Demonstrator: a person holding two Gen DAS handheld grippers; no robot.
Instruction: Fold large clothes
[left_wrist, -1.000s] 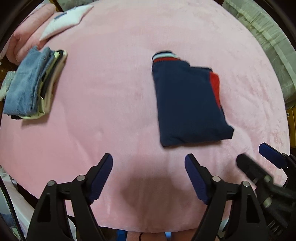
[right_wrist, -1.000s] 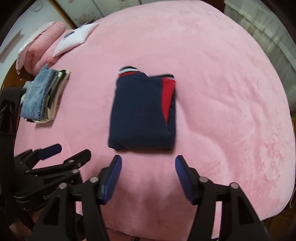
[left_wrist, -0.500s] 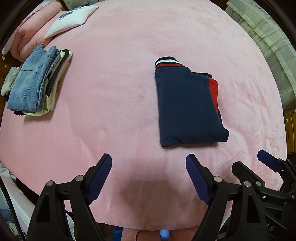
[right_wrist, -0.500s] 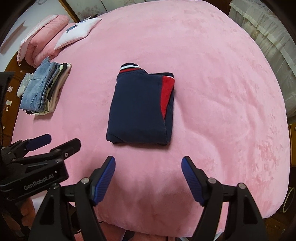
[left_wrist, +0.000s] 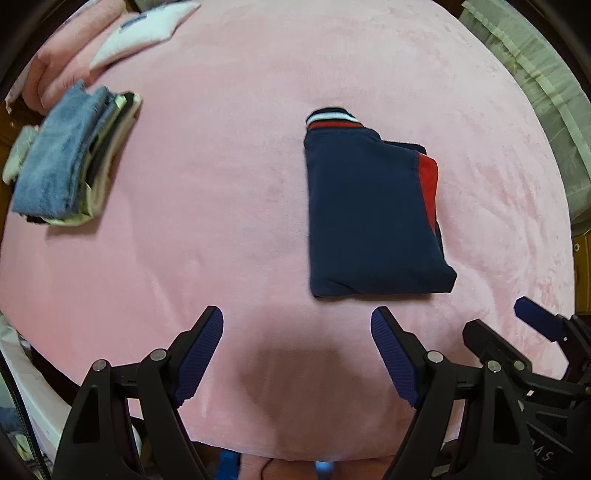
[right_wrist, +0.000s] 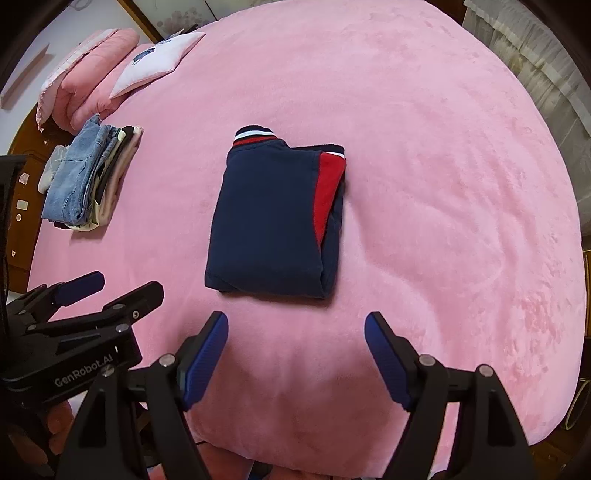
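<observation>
A navy garment with a red panel and a red-and-white striped band lies folded into a neat rectangle on the pink bed; it also shows in the right wrist view. My left gripper is open and empty, held above the bed's near edge, short of the garment's near left corner. My right gripper is open and empty, just short of the garment's near edge. Each gripper shows in the other's view: the right one and the left one.
A stack of folded clothes topped with blue denim lies at the bed's left side, also in the right wrist view. A white pillow and a pink folded quilt lie at the far left. Curtains hang beyond the right edge.
Both grippers have drawn back slightly from the folded garment and the right gripper's jaws have opened wider. The garment has not moved.
</observation>
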